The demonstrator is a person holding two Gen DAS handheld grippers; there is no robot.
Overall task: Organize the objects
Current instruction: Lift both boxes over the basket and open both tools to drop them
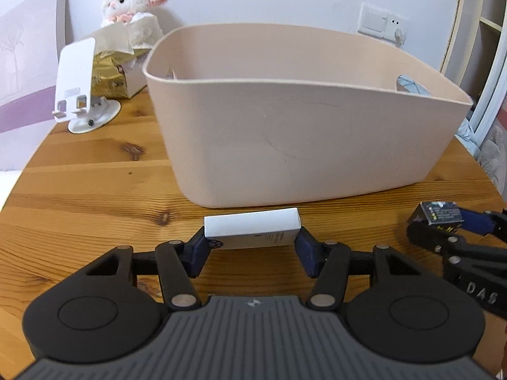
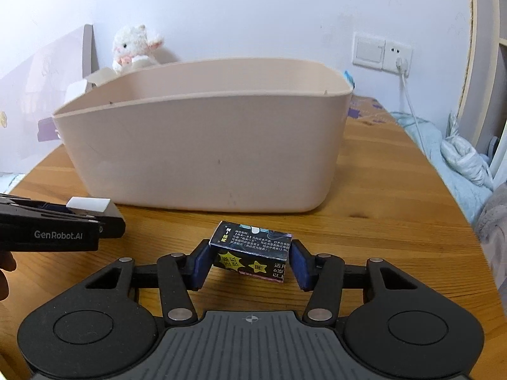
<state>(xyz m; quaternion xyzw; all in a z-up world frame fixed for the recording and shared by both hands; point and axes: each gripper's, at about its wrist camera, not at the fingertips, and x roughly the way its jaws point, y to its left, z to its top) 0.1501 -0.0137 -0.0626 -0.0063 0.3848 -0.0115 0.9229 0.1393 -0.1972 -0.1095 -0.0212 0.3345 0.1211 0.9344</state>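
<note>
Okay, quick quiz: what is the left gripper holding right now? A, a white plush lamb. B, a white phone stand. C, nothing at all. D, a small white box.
D: the left gripper has its blue pads pressed against both ends of the small white box, just in front of the beige bin; the plush lamb and phone stand sit untouched at the back.

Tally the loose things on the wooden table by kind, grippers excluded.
Small boxes: 2, white box and dark printed box, each clamped in a gripper
Bins: 1, beige bin
Phone stands: 1
Plush lambs: 1
Gold carton: 1
Total: 6
</note>
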